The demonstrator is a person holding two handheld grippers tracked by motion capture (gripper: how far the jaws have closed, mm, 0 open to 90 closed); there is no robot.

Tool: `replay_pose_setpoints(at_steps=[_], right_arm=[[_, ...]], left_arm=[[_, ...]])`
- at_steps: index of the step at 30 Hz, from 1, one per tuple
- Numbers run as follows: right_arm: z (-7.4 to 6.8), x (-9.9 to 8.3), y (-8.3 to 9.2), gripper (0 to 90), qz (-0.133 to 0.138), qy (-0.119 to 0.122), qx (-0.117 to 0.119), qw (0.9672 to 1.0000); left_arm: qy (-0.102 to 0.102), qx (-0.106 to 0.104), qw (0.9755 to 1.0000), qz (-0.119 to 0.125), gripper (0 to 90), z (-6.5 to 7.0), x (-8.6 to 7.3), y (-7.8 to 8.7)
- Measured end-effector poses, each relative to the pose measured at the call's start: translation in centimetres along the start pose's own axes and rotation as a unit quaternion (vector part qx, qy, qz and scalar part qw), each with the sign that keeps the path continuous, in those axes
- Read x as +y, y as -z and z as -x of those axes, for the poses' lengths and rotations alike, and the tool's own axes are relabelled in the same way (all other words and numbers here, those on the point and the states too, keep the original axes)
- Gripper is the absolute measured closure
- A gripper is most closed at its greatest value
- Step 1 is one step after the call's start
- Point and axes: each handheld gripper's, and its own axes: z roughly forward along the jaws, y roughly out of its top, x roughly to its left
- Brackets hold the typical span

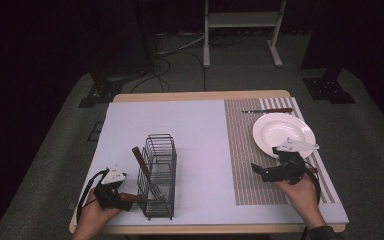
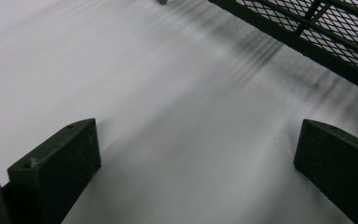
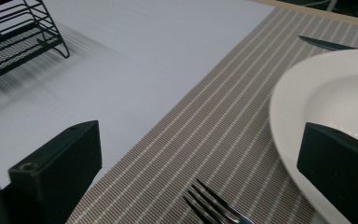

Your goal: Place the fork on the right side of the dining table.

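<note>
- Left gripper (image 1: 111,192), near table edge, just left of wire rack (image 1: 157,175); jaws spread wide in the left gripper view, nothing between them, bare white table cover (image 2: 168,116) below.
- Right gripper (image 1: 272,172) over striped placemat (image 1: 245,165), near side of white plate (image 1: 282,131); jaws wide apart, empty.
- Fork tines (image 3: 212,207) lie on the placemat between the right jaws, just beside the plate rim.
- Rack stands upright on the cover, well left of the placemat; a wooden-handled fork (image 1: 147,175) leans inside it, handle up.
- Farthest: knife (image 1: 267,110) on the placemat, just beyond the plate.
</note>
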Motion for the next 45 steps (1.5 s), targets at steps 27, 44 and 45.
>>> replay_pose_setpoints(at_steps=[27,44,45], right_arm=[[-7.4,1.6,-6.3,0.0,-0.028,0.08,0.076,0.9934],[-10.2,1.6,-9.2,0.0,-0.065,0.118,0.104,0.9854],[-10.4,1.6,-9.4,0.0,-0.068,0.119,0.106,0.9849]], left_arm=[[-0.002,0.0,1.0,-0.001,0.0,0.0,0.0,0.0],[-0.002,0.0,1.0,-0.001,0.0,0.0,0.0,0.0],[-0.002,0.0,1.0,-0.002,0.0,0.0,0.0,0.0]])
